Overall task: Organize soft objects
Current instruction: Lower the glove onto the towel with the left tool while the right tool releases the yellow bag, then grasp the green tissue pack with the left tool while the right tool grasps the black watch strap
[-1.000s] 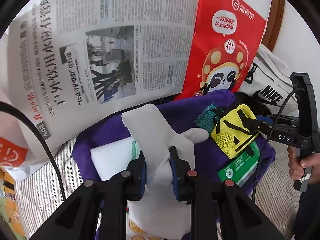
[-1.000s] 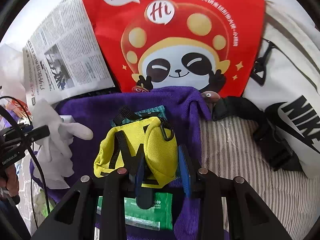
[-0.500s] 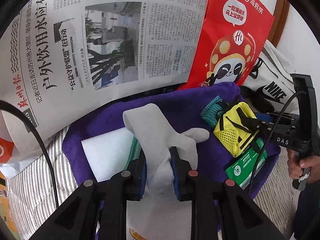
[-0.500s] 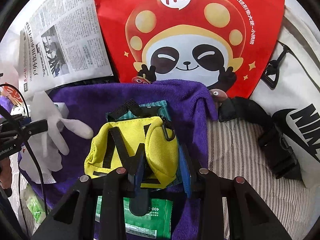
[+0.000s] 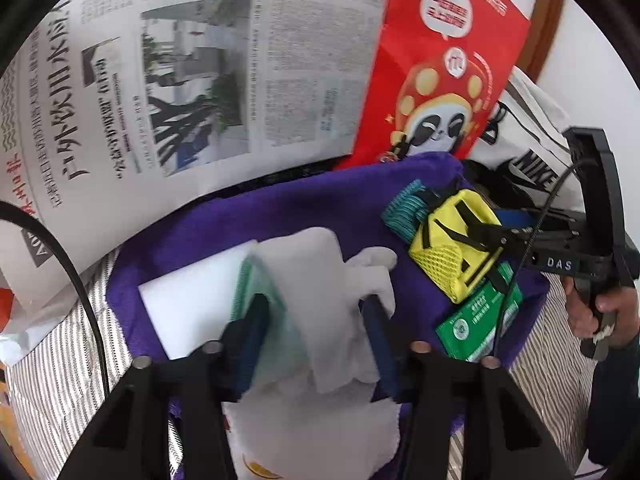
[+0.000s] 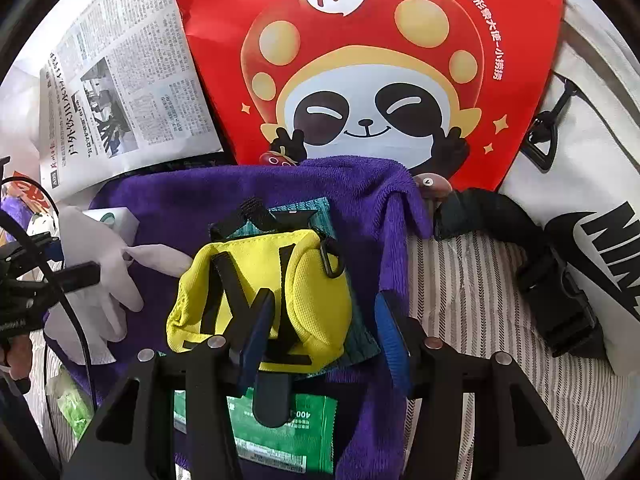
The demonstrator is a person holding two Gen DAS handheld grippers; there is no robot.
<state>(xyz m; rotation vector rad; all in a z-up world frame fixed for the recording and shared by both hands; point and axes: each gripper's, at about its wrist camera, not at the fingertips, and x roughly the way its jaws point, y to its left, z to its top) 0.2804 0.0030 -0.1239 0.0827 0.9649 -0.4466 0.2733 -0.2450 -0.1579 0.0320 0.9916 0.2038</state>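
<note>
A white glove (image 5: 320, 280) lies on a purple towel (image 5: 304, 208), partly over a white sponge block (image 5: 192, 300). My left gripper (image 5: 316, 320) is open, its fingers on either side of the glove. A yellow pouch (image 6: 264, 288) with black straps rests on the purple towel (image 6: 248, 188), over a teal cloth (image 6: 320, 216). My right gripper (image 6: 324, 328) is open around the pouch's right half. The glove also shows at the left of the right wrist view (image 6: 100, 276), and the pouch in the left wrist view (image 5: 456, 240).
A newspaper (image 5: 180, 92) and a red panda bag (image 6: 360, 60) stand behind the towel. A white Nike bag (image 6: 592, 184) with a black buckle strap (image 6: 560, 292) lies at the right. A green packet (image 6: 280, 432) sits under the pouch. Striped bedding (image 6: 460, 288) surrounds the towel.
Both grippers have opened: the left has let go of the white glove, the right has let go of the yellow pouch. Both items now rest on the towel.
</note>
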